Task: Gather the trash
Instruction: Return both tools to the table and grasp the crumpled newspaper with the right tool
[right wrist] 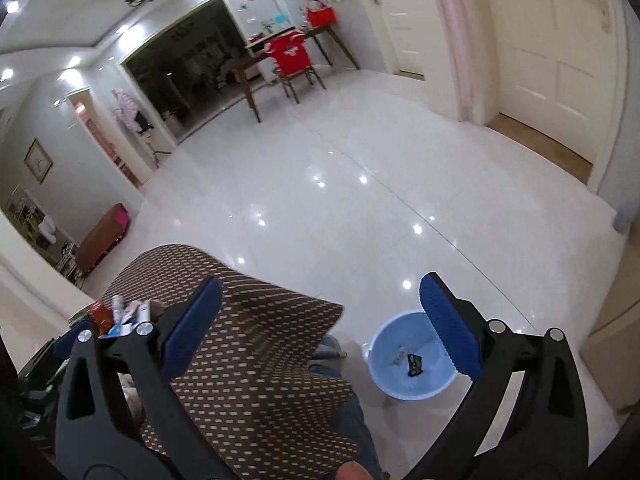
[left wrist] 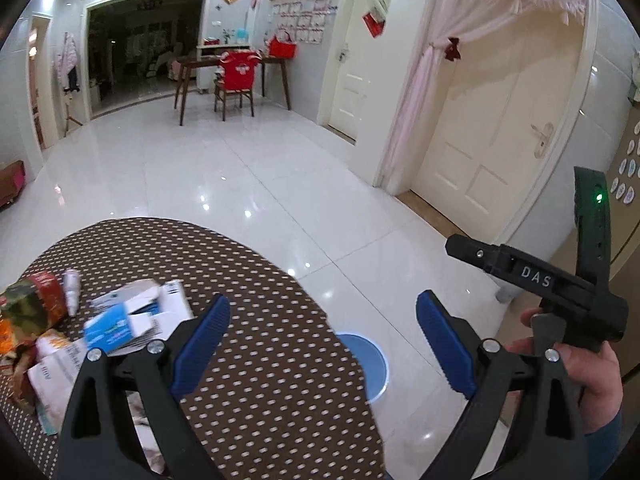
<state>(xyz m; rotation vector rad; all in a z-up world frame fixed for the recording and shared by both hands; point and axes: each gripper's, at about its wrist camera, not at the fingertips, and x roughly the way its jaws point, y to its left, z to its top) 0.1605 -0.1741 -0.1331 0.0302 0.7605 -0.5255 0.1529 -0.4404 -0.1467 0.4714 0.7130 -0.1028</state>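
Note:
A pile of trash lies on the brown dotted table (left wrist: 260,360): a blue and white box (left wrist: 116,324), a red and green wrapper (left wrist: 32,304), a white tube (left wrist: 72,292) and papers (left wrist: 52,376). My left gripper (left wrist: 320,332) hangs open above the table's right part, to the right of the pile, holding nothing. A light blue bin (right wrist: 412,360) stands on the floor beside the table (right wrist: 248,340), with a dark wrapper (right wrist: 414,364) and a small scrap inside. My right gripper (right wrist: 320,320) is wide open and empty, high over the table edge and the bin.
In the left wrist view a hand (left wrist: 576,364) holds the right gripper's black body (left wrist: 540,280) at the right. The bin (left wrist: 368,364) peeks out past the table edge. A jeans-clad leg (right wrist: 352,420) is under the table. Glossy white floor stretches to a far wooden desk (left wrist: 240,64), and cream doors (left wrist: 480,128) stand on the right.

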